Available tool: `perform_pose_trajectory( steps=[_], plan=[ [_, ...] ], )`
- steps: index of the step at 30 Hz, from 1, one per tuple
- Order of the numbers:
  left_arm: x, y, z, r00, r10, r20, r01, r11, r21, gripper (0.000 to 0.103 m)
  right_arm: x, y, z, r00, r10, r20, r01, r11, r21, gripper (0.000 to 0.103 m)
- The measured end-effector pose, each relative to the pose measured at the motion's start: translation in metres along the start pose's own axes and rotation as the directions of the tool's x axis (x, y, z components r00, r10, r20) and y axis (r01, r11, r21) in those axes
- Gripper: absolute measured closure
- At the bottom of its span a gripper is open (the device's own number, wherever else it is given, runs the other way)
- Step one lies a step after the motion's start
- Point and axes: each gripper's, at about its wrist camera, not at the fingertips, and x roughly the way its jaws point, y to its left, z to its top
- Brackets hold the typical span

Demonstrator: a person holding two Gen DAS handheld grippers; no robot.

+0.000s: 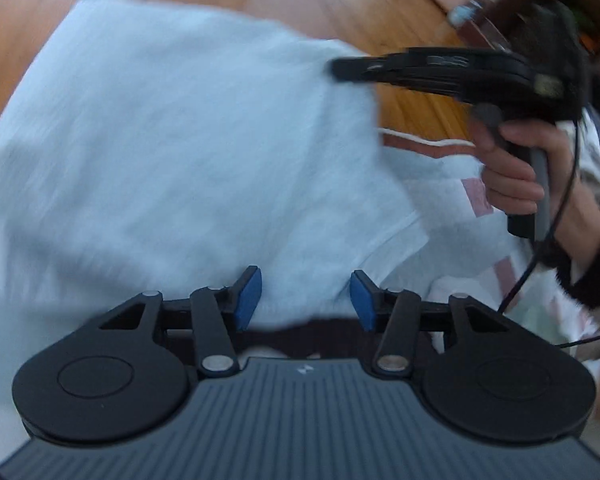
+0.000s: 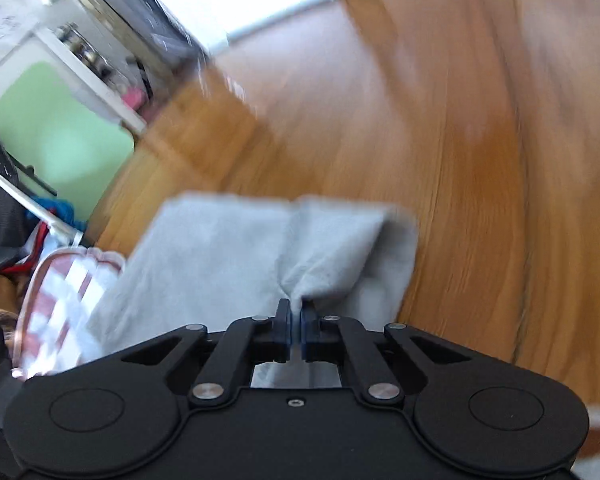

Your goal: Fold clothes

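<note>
Nearest me, the left gripper [image 1: 306,294] hangs half open over the near hem of the pale blue garment [image 1: 172,152], gripping nothing. Farther right, the right gripper [image 2: 296,330] pinches a fold, likely to carry it across the wooden tabletop [image 2: 480,120].

Both wrist views close, angled down, sharing pale cloth [image 1: 172,152]

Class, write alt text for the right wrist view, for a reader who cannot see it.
The right gripper is shut on a pinched-up fold of a pale blue-grey cloth that lies on a wooden floor. A clear pink-rimmed container sits beside the cloth at left; the picture is motion-blurred.
</note>
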Motion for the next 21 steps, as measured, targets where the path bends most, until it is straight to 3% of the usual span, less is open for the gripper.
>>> perform_pose_trajectory(
  steps=[3,5,7,9,11,14,16,17,21],
  plan=[
    [0.001,0.009,-0.006,0.999,0.012,-0.051,-0.013,0.999,-0.031,0.062,0.009,-0.001,-0.002,0.994,-0.098,-0.039,0.096,0.994,-0.048,0.101],
    [0.0,0.008,-0.004,0.997,0.026,-0.074,-0.027,0.999,-0.019,0.062,0.015,-0.012,-0.004,0.978,-0.193,-0.077,0.191,0.981,-0.03,0.095],
    [-0.011,0.005,-0.002,1.0,0.013,-0.021,-0.013,1.0,0.008,0.061,-0.001,-0.025,-0.003,0.988,-0.146,-0.058,0.15,0.985,0.089,0.084],
    [-0.029,0.007,0.002,0.998,-0.029,0.063,0.028,0.999,0.02,0.055,-0.026,-0.031,-0.007,0.998,-0.055,-0.016,0.057,0.984,0.171,0.083],
    [-0.043,0.011,0.006,0.988,-0.077,0.136,0.076,0.997,0.008,0.052,-0.039,-0.027,-0.016,0.998,0.039,-0.044,-0.031,0.984,0.173,0.062],
    [-0.047,0.019,0.011,0.982,-0.067,0.175,0.074,0.997,-0.031,0.052,-0.044,-0.014,-0.037,0.982,0.13,-0.14,-0.112,0.985,0.128,0.054],
    [-0.046,0.024,0.015,0.985,-0.024,0.173,0.036,0.997,-0.065,0.052,-0.037,0.001,-0.052,0.972,0.109,-0.208,-0.1,0.994,0.05,0.058],
    [-0.046,0.027,0.016,0.985,-0.003,0.172,0.017,0.996,-0.083,0.052,-0.032,0.009,-0.061,0.967,0.086,-0.239,-0.088,0.996,0.004,0.085],
    [-0.053,0.053,0.017,0.967,0.11,0.229,-0.068,0.981,-0.182,0.052,-0.028,0.023,-0.067,0.943,0.051,-0.328,-0.058,0.998,-0.012,0.087]
  ],
)
